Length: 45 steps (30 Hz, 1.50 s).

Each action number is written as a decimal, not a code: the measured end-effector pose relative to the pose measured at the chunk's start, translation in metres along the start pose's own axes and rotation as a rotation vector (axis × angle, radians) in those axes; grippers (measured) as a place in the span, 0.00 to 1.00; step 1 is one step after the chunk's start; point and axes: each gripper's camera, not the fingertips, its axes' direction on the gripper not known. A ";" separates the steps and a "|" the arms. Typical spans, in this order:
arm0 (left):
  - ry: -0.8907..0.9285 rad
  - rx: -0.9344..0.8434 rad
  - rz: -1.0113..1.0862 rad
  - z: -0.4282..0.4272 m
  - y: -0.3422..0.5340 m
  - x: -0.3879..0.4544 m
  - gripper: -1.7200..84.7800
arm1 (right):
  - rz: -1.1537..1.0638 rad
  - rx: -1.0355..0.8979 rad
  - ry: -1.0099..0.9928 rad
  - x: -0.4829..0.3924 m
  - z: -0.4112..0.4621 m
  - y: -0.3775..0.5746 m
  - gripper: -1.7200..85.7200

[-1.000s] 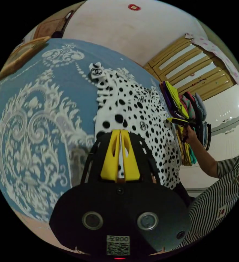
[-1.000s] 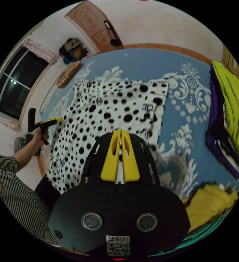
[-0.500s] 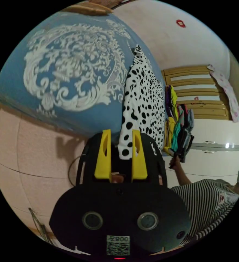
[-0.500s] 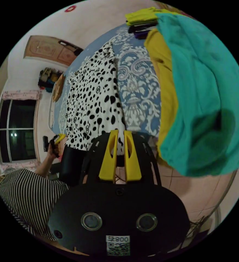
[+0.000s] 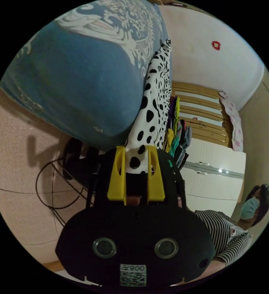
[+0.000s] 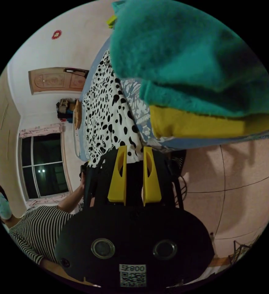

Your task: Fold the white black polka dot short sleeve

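The white short sleeve with black polka dots point(image 5: 159, 92) lies spread on the blue patterned bedspread point(image 5: 88, 76), its hem hanging over the bed's edge. In the left gripper view my left gripper point(image 5: 136, 148) is open below that edge, and a corner of the hem hangs loose between its yellow jaws. In the right gripper view the shirt point(image 6: 106, 113) runs away along the bed. My right gripper point(image 6: 135, 148) is open too, with the hem's other corner just at its tips.
Folded teal and yellow clothes point(image 6: 195, 76) loom close over the right gripper; the same pile point(image 5: 175, 134) stands beside the shirt. A fan with a cable point(image 5: 76, 159) is on the pink floor. A person in a striped top point(image 6: 36, 232) holds the grippers.
Both grippers were shut on the shirt's hem; they have opened and let it go. Both hands have dropped from above the bed to below its edge, so the views swung.
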 end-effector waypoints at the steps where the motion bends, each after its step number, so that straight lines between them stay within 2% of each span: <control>1: 0.007 -0.008 0.002 -0.005 0.007 0.002 0.10 | 0.015 0.001 -0.029 0.009 0.002 0.004 0.11; 4: 0.014 0.016 0.028 -0.023 0.027 0.012 0.06 | 0.042 -0.006 -0.041 0.029 0.001 0.014 0.08; 11: 0.127 0.080 0.095 -0.075 0.077 0.036 0.05 | -0.023 -0.015 -0.134 0.052 -0.015 0.043 0.03; 18: 0.227 0.143 0.196 -0.123 0.121 0.072 0.04 | -0.196 -0.001 -0.282 0.041 -0.051 0.069 0.03; 25: 0.292 0.180 0.304 -0.172 0.162 0.105 0.04 | -0.361 -0.003 -0.271 0.014 -0.085 0.094 0.03; 35: 0.293 0.138 0.258 -0.196 0.213 0.104 0.04 | -0.367 -0.106 -0.193 0.012 -0.089 0.137 0.03; 45: 0.317 0.173 0.221 -0.189 0.170 0.117 0.04 | -0.305 -0.083 -0.184 0.000 -0.076 0.105 0.03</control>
